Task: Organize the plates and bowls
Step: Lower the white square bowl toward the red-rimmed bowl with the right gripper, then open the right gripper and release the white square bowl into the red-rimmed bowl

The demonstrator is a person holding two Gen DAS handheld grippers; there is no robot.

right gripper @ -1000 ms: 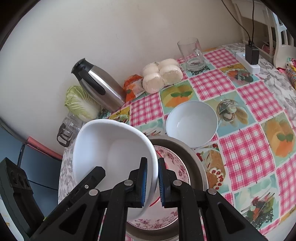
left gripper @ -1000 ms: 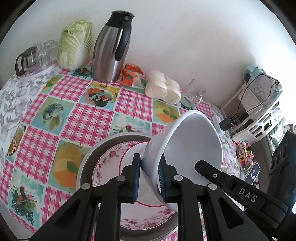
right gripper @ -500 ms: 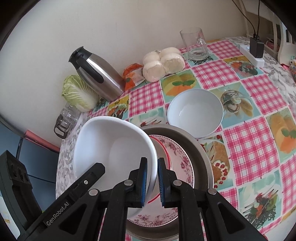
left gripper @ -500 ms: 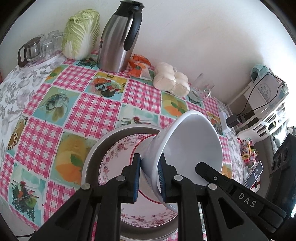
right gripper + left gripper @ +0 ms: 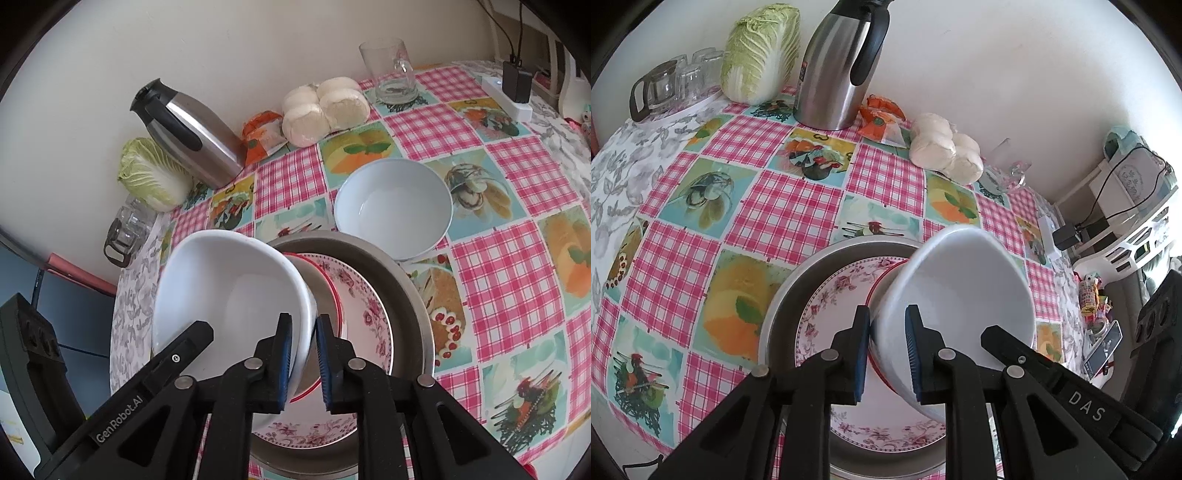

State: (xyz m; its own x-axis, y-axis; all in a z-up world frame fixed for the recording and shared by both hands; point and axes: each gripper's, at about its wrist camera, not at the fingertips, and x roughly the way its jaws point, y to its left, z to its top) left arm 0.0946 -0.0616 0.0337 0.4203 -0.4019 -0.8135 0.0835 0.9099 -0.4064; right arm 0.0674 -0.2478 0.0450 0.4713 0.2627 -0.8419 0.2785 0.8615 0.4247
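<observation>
- Nearest, both tools clamp opposite rims of one tilted white bowl (image 5: 964, 306): the left tool (image 5: 886, 350) pinches its rim between blue pads, and the right tool (image 5: 303, 360) does the same on the other side.
- The bowl hangs tipped over a red-rimmed plate (image 5: 328, 295), which lies on a floral plate (image 5: 827, 317) inside a grey metal tray (image 5: 410, 295).
- The tray rests on the surface (image 5: 783, 206), covered in a pink checked cloth with food pictures.
- Just beyond the tray on the right stands a second white bowl (image 5: 393, 210), upright.
- Farther back, against the pale wall: a cabbage (image 5: 761, 51), a steel thermos jug (image 5: 838, 66), an orange packet (image 5: 264, 136), a bag of white buns (image 5: 325, 107) and a glass mug (image 5: 391, 74).
</observation>
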